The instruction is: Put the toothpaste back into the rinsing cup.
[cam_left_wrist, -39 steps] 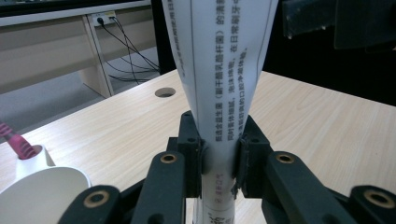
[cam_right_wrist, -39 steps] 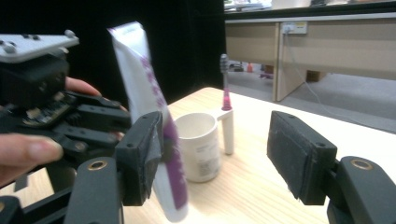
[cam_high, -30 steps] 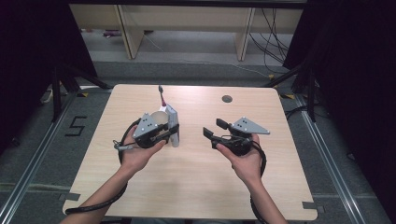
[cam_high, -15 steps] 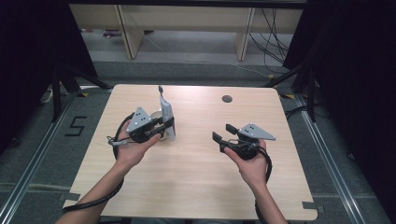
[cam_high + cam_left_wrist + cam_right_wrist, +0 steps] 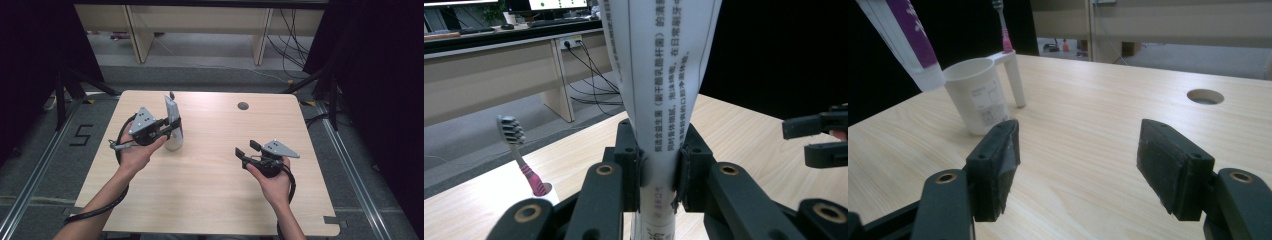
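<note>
The wooden table (image 5: pixel 200 190) stands on a grey floor, with pale desks behind it and black curtains at both sides. A round hole (image 5: pixel 243 106) sits near its far edge.

Your left gripper (image 5: pixel 659 172) is clamped on a white tube (image 5: pixel 659 75). The pads press its lower body from both sides, and the tube pinches in between them. It rises upright from the jaws, flaring wider toward the top, with black print running along its length. In the high view the left gripper (image 5: pixel 170 126) is at the left half of the table, with the tube (image 5: pixel 172 112) standing tall above it. Your left hand (image 5: pixel 136 150) grips the body from below, and the cable loops down past your wrist.

Just behind the tube stands a white cup (image 5: pixel 977 95) on the table, open side up, with a handle on its far side. A pink toothbrush (image 5: pixel 1003 25) stands upright at that handle, bristles at the top. In the left gripper view the toothbrush (image 5: pixel 519 152) shows to the left of the jaws, and the tube's purple and white end hangs above and beside the cup in the right gripper view.

Your right gripper (image 5: pixel 1078 160) has its jaws wide apart, with bare table between the pads. It points across the table toward the cup, well apart from it. In the high view the right gripper (image 5: pixel 247 150) is at the right half of the table, low over the wood, held by your right hand (image 5: pixel 272 177).
</note>
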